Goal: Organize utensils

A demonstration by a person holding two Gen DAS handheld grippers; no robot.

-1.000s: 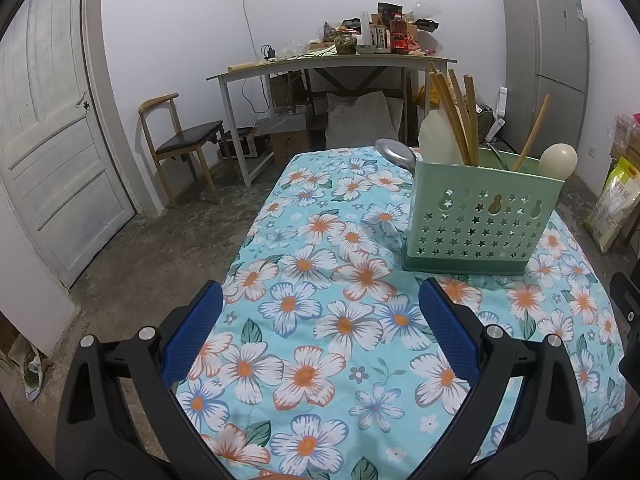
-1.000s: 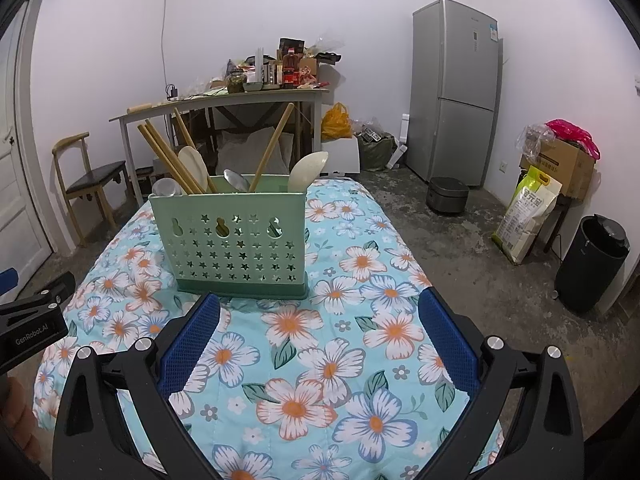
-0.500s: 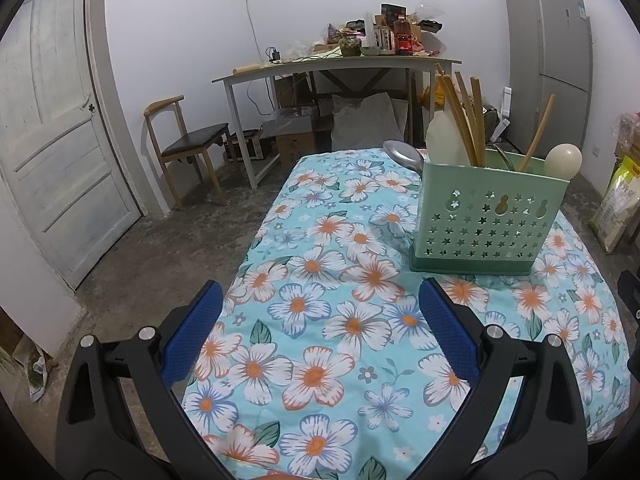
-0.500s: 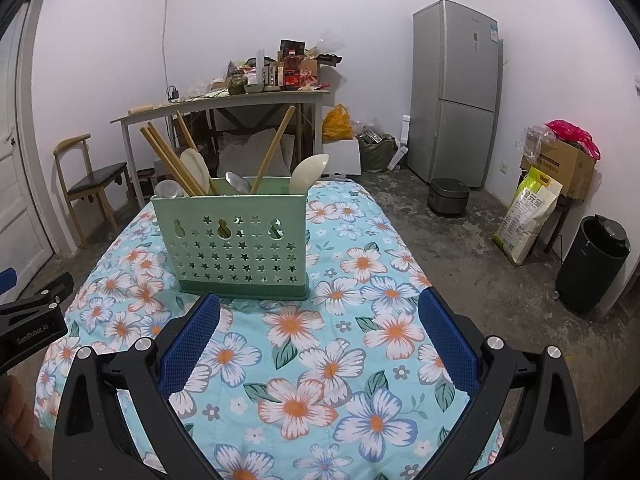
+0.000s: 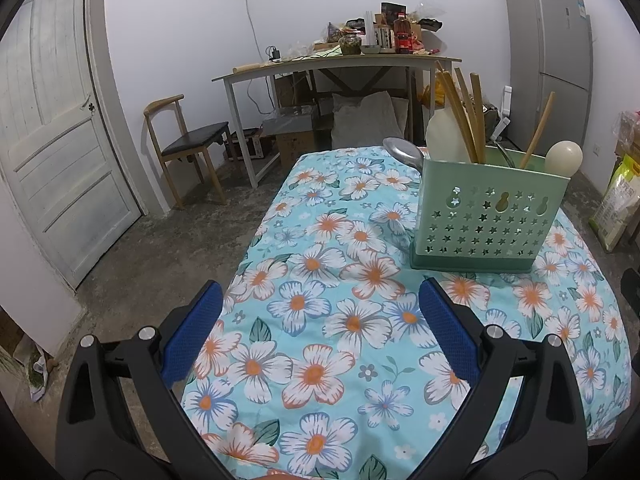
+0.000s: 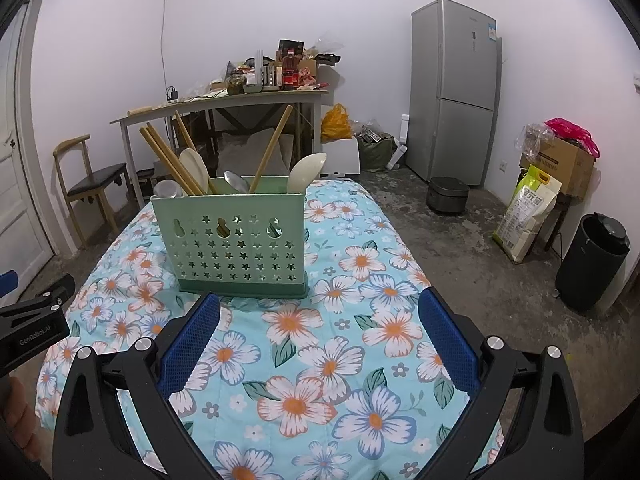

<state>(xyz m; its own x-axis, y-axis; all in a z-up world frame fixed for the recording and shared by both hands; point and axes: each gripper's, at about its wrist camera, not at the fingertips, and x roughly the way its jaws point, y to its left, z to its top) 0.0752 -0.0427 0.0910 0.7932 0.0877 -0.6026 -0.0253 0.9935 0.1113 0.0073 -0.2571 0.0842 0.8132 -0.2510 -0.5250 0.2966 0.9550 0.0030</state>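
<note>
Left wrist view: mounted behind the left tongs (image 5: pixel 320 328), looking forward and slightly down over the flowered surface (image 5: pixel 320 320), green utensil caddy (image 5: pixel 488 220) near at 1 o'clock, door (image 5: pixel 52 120) at 10 o'clock. Right wrist view: mounted behind the right tongs (image 6: pixel 320 332), same downward tilt, caddy (image 6: pixel 232 240) closer, at 11 o'clock, fridge (image 6: pixel 456 88) at 1 o'clock. Shared by both: surface, caddy, cluttered desk (image 6: pixel 224 100) against the far wall, chair (image 6: pixel 88 176).
</note>
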